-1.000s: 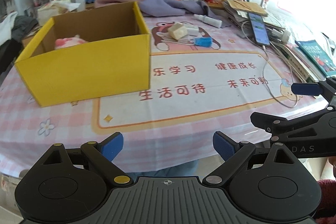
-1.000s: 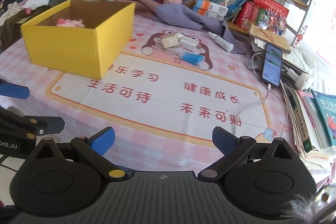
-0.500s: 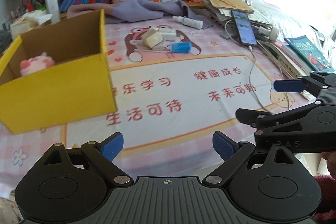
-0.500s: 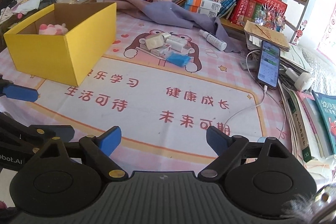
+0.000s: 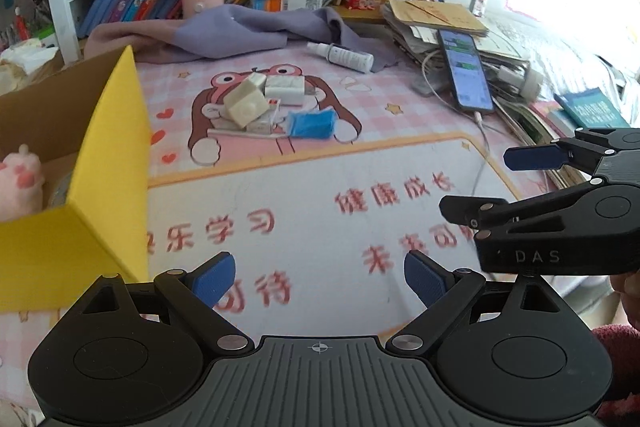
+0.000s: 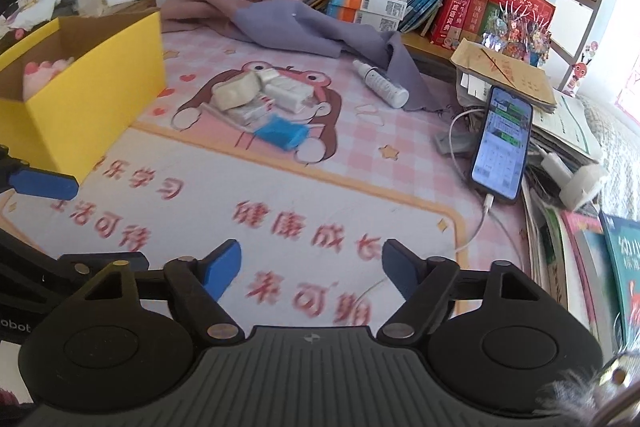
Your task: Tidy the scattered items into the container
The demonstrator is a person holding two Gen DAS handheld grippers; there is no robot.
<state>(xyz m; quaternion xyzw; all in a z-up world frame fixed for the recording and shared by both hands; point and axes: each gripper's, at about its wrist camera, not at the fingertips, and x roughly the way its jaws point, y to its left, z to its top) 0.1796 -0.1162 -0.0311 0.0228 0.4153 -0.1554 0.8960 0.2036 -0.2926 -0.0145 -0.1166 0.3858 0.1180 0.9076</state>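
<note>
A yellow cardboard box (image 6: 86, 83) stands open at the left edge of the tabletop (image 6: 360, 187) and holds a pink plush toy (image 6: 40, 73). The scattered items lie heaped near the back edge, apart from the box: a cream block (image 5: 245, 103), white packets (image 5: 285, 90), a blue packet (image 5: 312, 123) and, further right, a white spray bottle (image 5: 344, 57). The left gripper (image 5: 320, 277) stands wide and empty above the mat; the right gripper (image 6: 311, 265) has just been closing, with nothing between its jaws.
</note>
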